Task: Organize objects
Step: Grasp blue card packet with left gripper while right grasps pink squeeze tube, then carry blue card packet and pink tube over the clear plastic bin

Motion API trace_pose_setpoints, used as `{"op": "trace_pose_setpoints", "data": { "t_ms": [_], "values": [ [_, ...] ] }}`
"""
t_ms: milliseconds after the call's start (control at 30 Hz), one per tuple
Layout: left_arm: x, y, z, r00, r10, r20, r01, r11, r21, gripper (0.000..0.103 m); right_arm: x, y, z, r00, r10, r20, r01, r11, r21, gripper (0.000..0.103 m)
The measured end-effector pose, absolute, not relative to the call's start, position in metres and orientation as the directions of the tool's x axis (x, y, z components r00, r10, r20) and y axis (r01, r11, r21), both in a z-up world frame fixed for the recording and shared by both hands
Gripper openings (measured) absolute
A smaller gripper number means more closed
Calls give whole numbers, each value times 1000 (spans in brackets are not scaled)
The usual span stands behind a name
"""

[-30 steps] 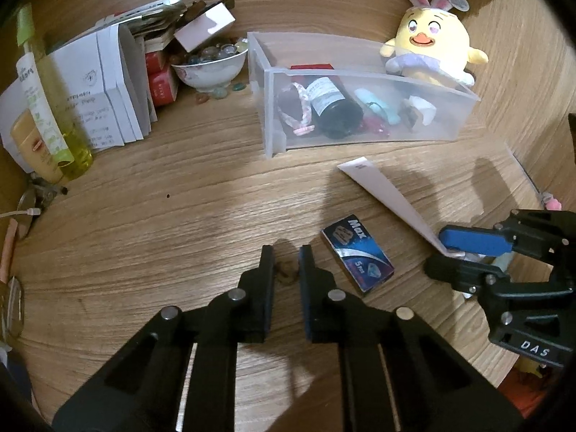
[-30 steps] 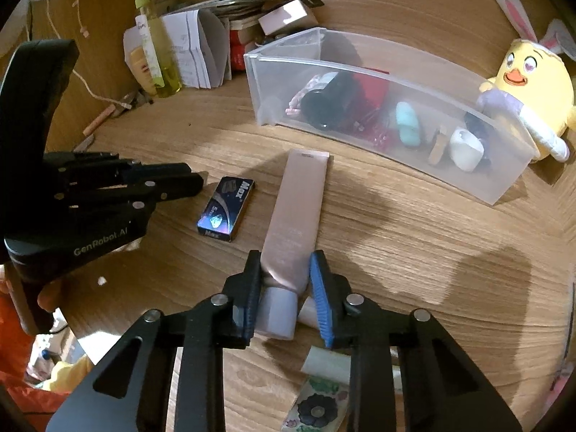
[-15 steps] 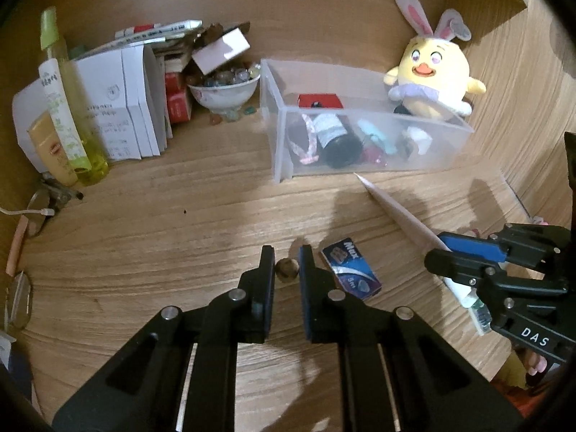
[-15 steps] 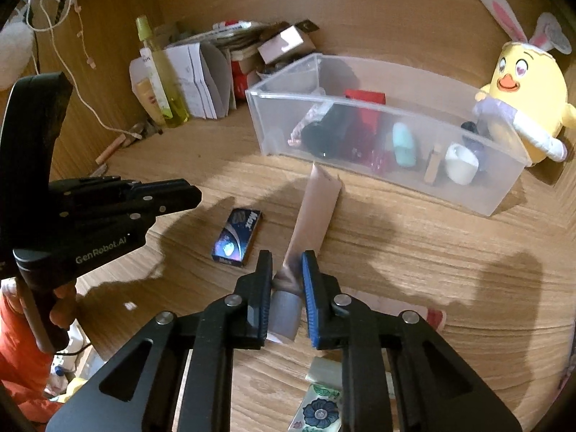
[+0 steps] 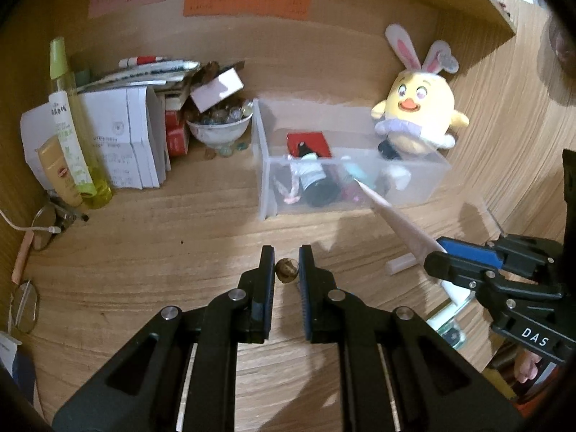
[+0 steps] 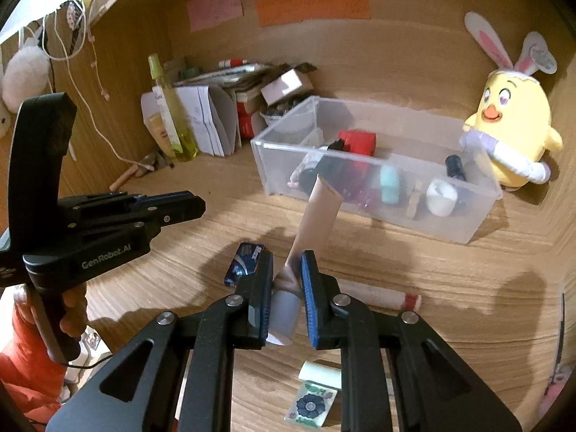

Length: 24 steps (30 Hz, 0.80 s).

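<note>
Left gripper (image 5: 285,264): jaws narrow, pinching a small brown nut (image 5: 286,271) above the desk (image 5: 144,252). Right gripper (image 6: 287,264): clamped on a pink tube (image 6: 316,216), held before the clear bin (image 6: 450,223).

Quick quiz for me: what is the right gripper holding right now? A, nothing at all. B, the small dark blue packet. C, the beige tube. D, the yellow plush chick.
C: the right gripper is shut on the beige tube near its cap end, lifting it toward the clear bin, while the blue packet lies on the desk.
</note>
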<state>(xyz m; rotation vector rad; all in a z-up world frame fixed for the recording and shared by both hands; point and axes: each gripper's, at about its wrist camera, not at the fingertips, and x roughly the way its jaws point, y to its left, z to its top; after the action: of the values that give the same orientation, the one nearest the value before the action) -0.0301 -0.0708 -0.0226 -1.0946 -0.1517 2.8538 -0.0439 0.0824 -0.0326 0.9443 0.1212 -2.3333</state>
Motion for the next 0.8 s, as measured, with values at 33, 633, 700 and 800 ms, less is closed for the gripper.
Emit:
{"op": "trace_pose_setpoints", "data": {
  "t_ms": [33,633,700,800],
  "values": [
    [-30,-69,-19,-747,112,-655,-42,-992,-122,12,-43,83,-30,-562,-508,-653,572,-809,138,14],
    [-54,-53,13,-795,153,-587,-68,-984,-165,12,-39,107,9,-656,-522,-546,557,-822,118,15],
    [-59,-51,15,-797,157,-583,-70,-983,-169,12,-43,110,12,-668,-516,-536,548,-828,116,15],
    [-64,-49,19,-802,155,-577,-71,-984,-166,12,-53,115,15,-686,-504,-525,531,-840,114,14]
  ]
}}
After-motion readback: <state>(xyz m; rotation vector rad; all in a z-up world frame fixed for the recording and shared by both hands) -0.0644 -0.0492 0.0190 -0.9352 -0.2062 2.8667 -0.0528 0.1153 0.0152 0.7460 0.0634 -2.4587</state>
